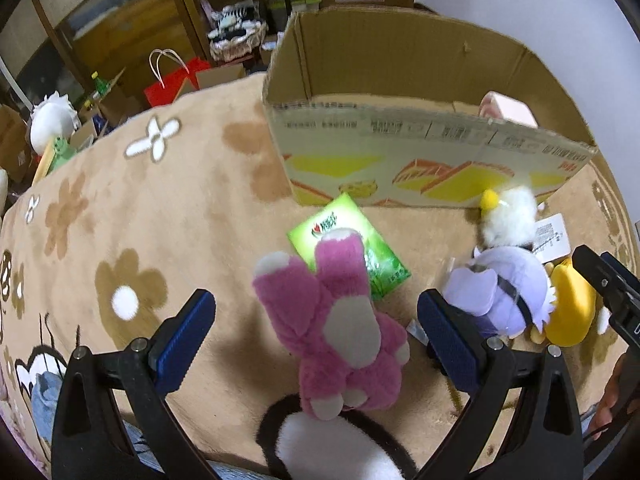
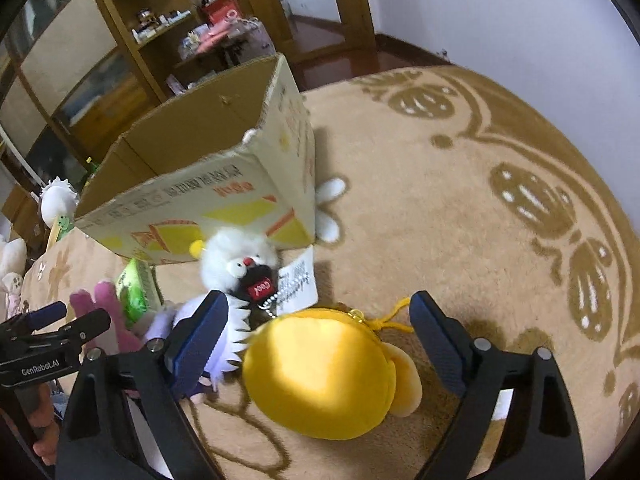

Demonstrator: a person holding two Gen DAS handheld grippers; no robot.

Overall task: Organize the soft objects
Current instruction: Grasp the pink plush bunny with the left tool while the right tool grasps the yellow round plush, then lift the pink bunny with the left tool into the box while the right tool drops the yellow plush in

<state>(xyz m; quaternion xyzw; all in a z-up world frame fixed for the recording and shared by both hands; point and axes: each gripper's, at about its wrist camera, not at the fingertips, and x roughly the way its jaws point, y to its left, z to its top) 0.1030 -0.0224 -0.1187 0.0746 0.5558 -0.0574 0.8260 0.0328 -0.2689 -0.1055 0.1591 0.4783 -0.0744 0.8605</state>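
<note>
The left gripper (image 1: 316, 340) stands wide open astride the pink plush bear with pale paws (image 1: 340, 320), gripping nothing. To take it well, I would judge, close on the thick torso, not a limb, clear of the black-and-white plush (image 1: 336, 448) nearest the camera.

The right gripper (image 2: 318, 344), jaws likewise spread and empty, frames the round yellow plush pouch with a cord loop (image 2: 320, 372); squeeze it across the middle, missing the lilac plush (image 2: 192, 320) at its left finger.

Beyond lie a green tissue pack (image 1: 352, 240) and a white fluffy toy with a paper tag (image 2: 240, 256), all on the tan flowered carpet (image 1: 160, 220).

Farthest, the open printed cardboard box (image 1: 420, 152) shows only a pale pink item (image 1: 506, 108) inside.
</note>
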